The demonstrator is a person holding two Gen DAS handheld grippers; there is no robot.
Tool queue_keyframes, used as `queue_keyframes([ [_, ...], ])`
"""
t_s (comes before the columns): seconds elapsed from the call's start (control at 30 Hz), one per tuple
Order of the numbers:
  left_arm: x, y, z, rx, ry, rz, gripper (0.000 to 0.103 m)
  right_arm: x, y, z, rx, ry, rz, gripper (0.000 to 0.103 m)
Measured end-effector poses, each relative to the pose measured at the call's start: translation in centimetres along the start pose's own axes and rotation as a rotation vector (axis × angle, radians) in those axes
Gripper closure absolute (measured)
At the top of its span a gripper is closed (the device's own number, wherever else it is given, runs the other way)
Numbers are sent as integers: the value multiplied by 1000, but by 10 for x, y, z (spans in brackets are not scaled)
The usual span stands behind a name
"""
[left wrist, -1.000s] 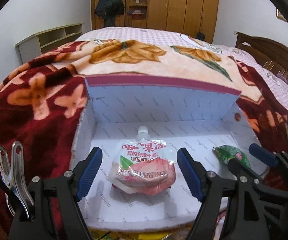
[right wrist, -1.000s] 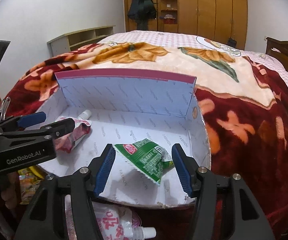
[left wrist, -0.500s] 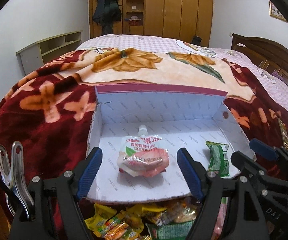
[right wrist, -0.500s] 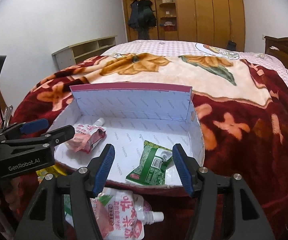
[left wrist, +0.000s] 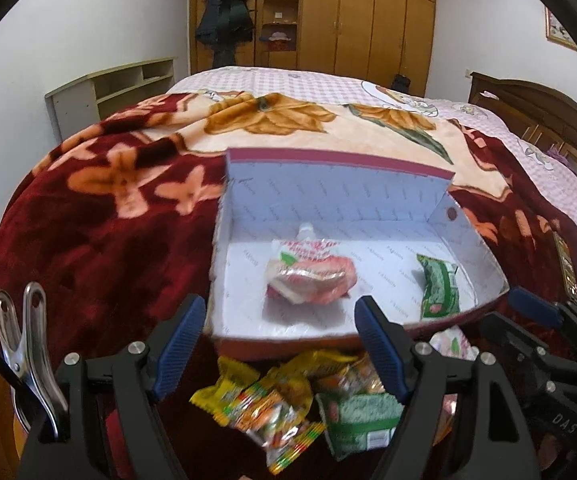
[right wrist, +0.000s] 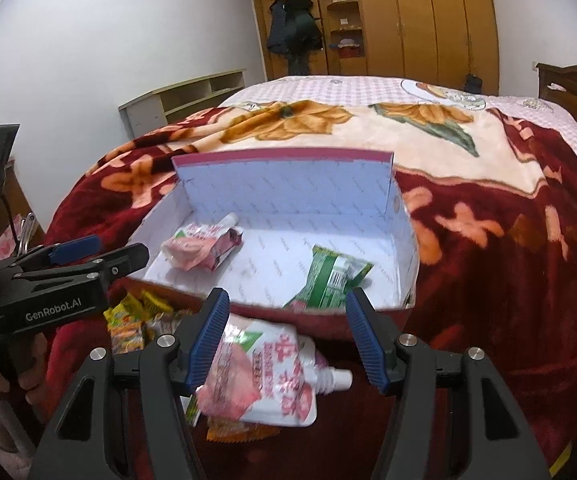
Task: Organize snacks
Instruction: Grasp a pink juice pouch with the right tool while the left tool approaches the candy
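Note:
A white open box (left wrist: 368,216) (right wrist: 288,184) with a maroon rim sits on the flowered blanket. Inside lie a pink spouted juice pouch (left wrist: 310,270) (right wrist: 202,246) on the left and a green snack packet (left wrist: 438,288) (right wrist: 330,276) on the right. In front of the box lies a heap of loose snacks: yellow packets (left wrist: 264,400), a green packet (left wrist: 358,420) and another pink pouch (right wrist: 272,376). My left gripper (left wrist: 276,344) hangs open over that heap, holding nothing. My right gripper (right wrist: 288,336) is open above the loose pink pouch, its pads apart from it.
The red and cream blanket (left wrist: 108,200) covers the bed end. A low shelf unit (left wrist: 112,88) stands by the left wall and wooden wardrobes (left wrist: 348,20) at the back. A dark headboard (left wrist: 536,108) is at the right. A metal clip (left wrist: 28,344) hangs beside my left gripper.
Both grippers have drawn back out of the box toward the near side. The pouch and green packet stay inside. The heap of snacks in front of the box has come into view.

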State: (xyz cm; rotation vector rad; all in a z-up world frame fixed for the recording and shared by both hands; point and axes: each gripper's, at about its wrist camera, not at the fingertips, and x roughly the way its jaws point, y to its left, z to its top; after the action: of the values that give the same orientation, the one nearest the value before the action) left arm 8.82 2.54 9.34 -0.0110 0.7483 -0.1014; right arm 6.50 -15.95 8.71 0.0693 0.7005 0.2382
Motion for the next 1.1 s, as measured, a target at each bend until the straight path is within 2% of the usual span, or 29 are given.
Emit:
queue_keyframes([
  [0.23, 1, 15, -21, -31, 38, 28, 22, 5, 2, -16, 10, 46, 13, 40],
  [0.37, 3, 21, -33, -43, 61, 31, 22, 7, 4, -23, 8, 64, 18, 31],
  [0.7, 12, 26, -67, -48, 143, 11, 22, 16, 8, -37, -8, 93, 8, 31],
  [1.0, 18, 16, -72, -3, 126, 31, 19, 21, 6, -44, -20, 83, -22, 26],
  [1.1, 11, 11, -76, 19, 113, 17, 19, 19, 4, -44, -12, 80, -32, 26],
])
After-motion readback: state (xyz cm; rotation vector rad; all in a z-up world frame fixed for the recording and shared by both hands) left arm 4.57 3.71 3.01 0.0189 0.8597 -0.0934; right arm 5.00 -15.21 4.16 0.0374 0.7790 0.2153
